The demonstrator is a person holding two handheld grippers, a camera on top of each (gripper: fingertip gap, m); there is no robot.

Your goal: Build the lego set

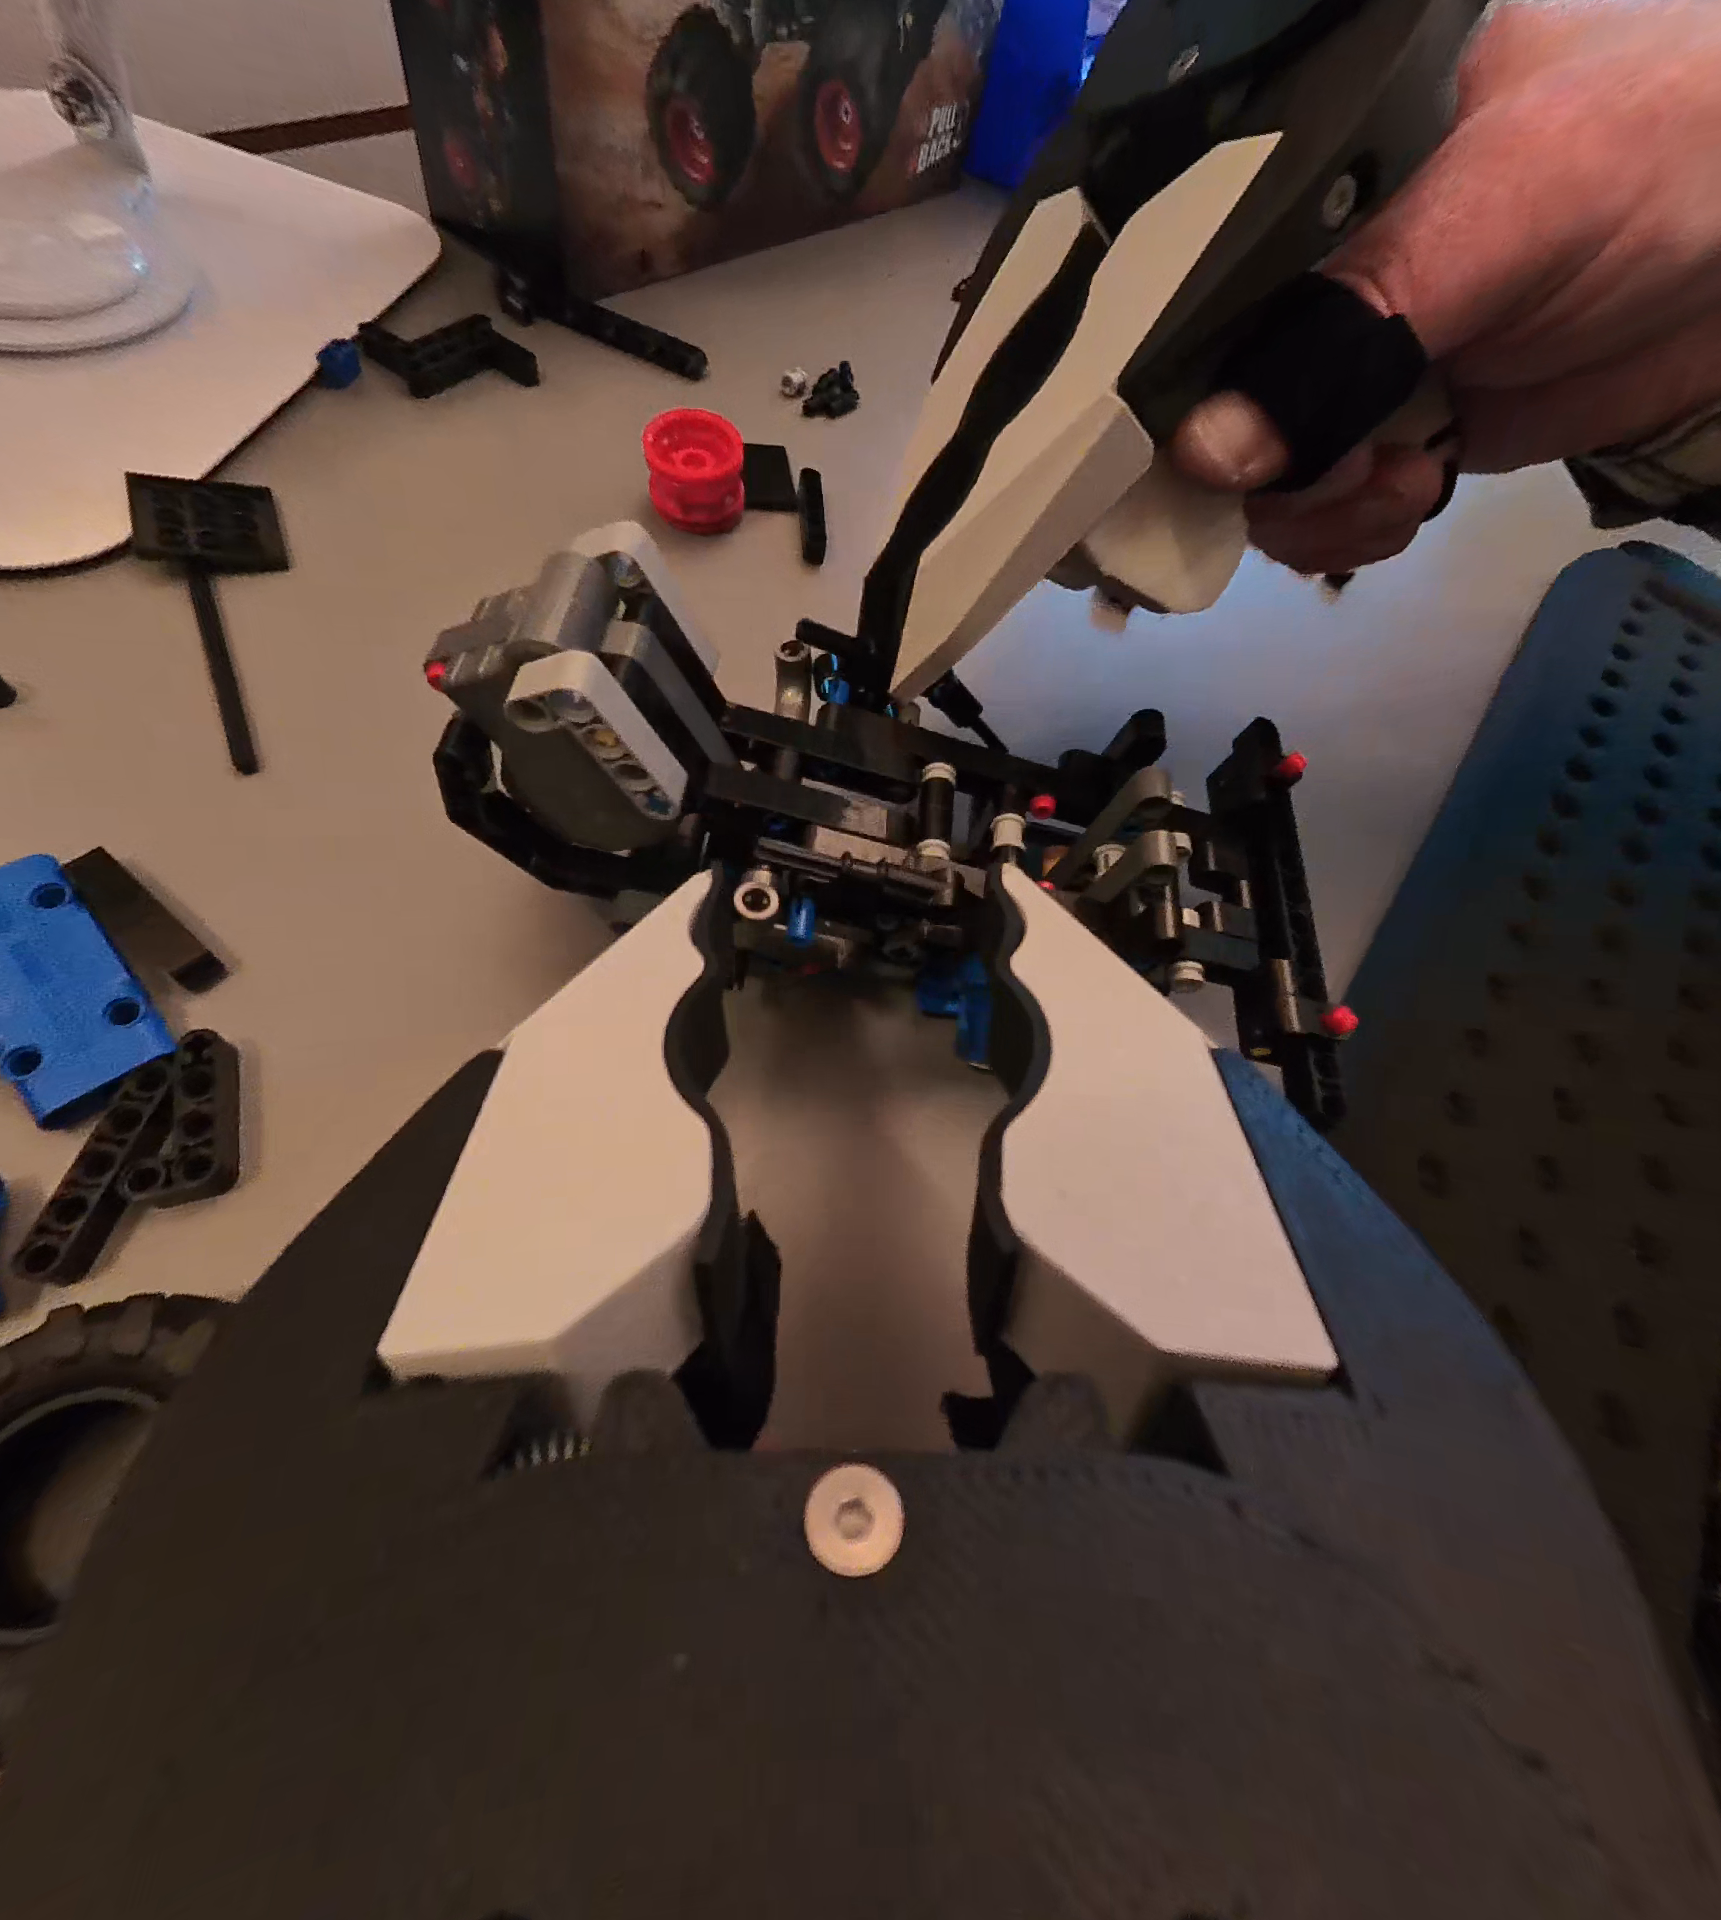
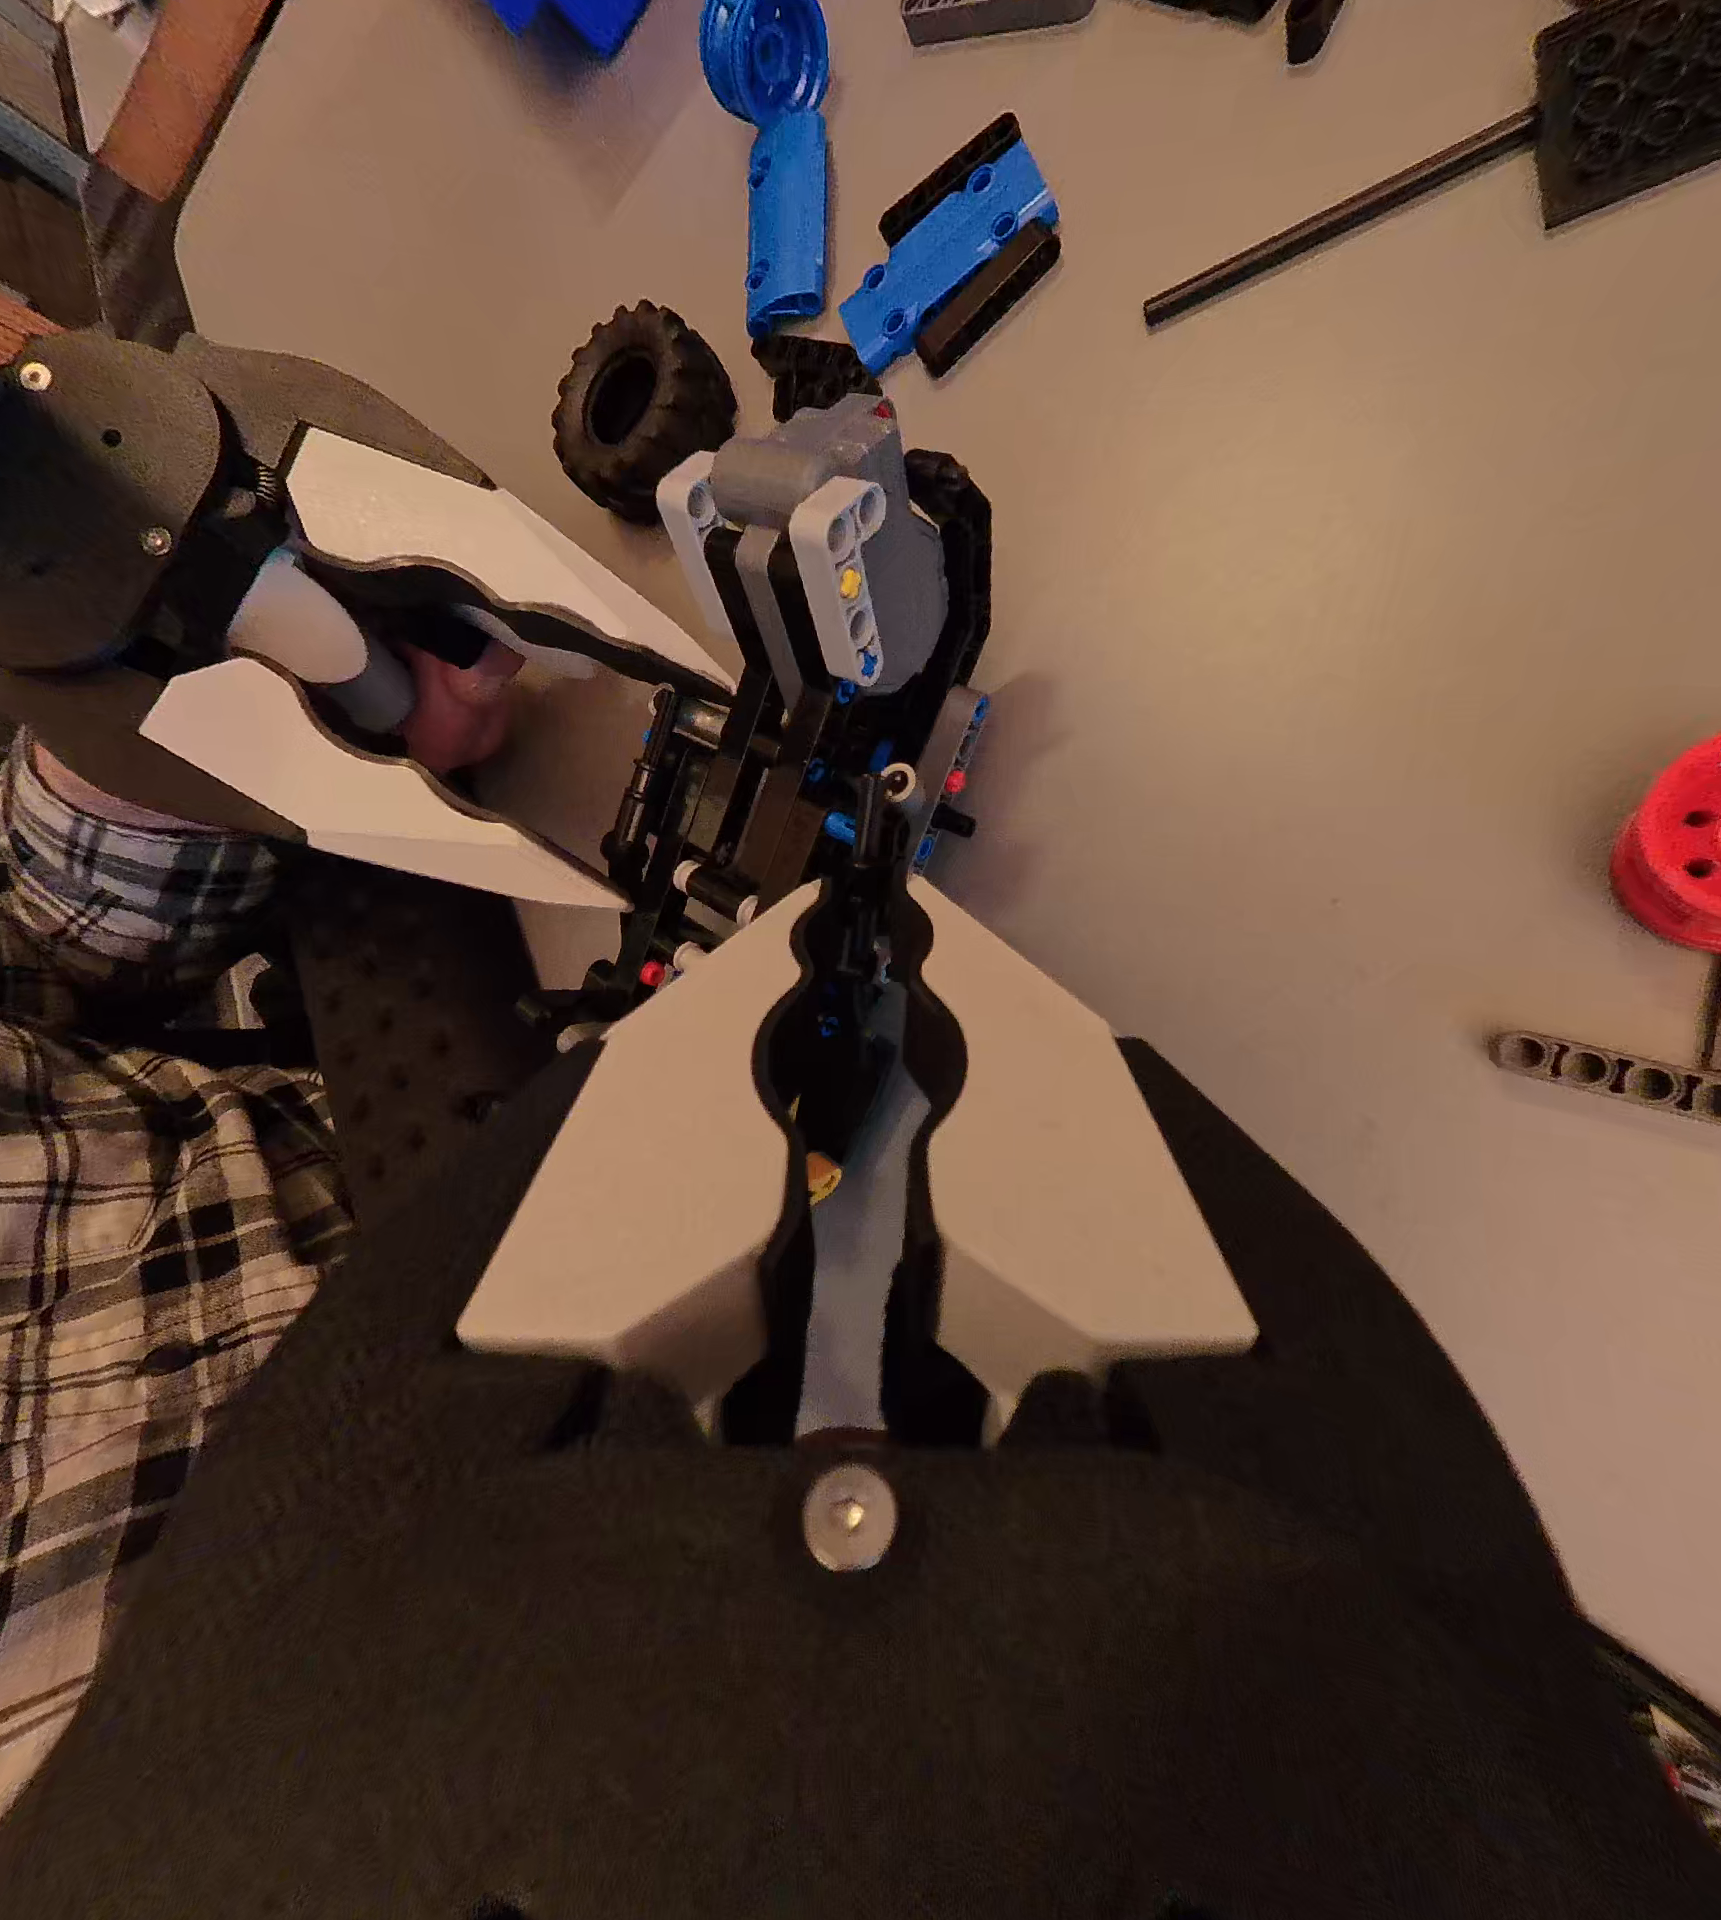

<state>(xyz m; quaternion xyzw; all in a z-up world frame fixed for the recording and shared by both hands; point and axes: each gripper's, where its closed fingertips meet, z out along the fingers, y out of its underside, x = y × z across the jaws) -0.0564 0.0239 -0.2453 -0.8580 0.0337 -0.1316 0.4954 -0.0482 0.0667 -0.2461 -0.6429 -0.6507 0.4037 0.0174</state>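
My left gripper point(image 1: 861, 914) has its jaws set moderately wide around the near end of the half-built chassis point(image 1: 897, 821), apparently steadying it against the table point(image 1: 399, 831). My right gripper point(image 2: 861, 894) is nearly closed on a thin black piece point(image 2: 866, 831), which it presses down into the top of the frame.

Risks, in my judgement:
- The chassis could tip or slide under the downward push, because the left jaws contact only one end and the grey motor block point(image 1: 575, 696) overhangs on the far side.
- The black piece could twist out of the pinch if it meets its hole at an angle; the narrow tip grip gives little control.
- Red pins point(image 1: 1339, 1020) on the frame may pop out if it is squeezed harder.

Surface: a pale, smooth table, cluttered. Largest to smallest: set box point(image 1: 690, 125), white mat point(image 1: 212, 301), black tyre point(image 2: 643, 410), blue panel point(image 1: 45, 987), red wheel hub point(image 1: 695, 470), loose black beams point(image 1: 139, 1153).
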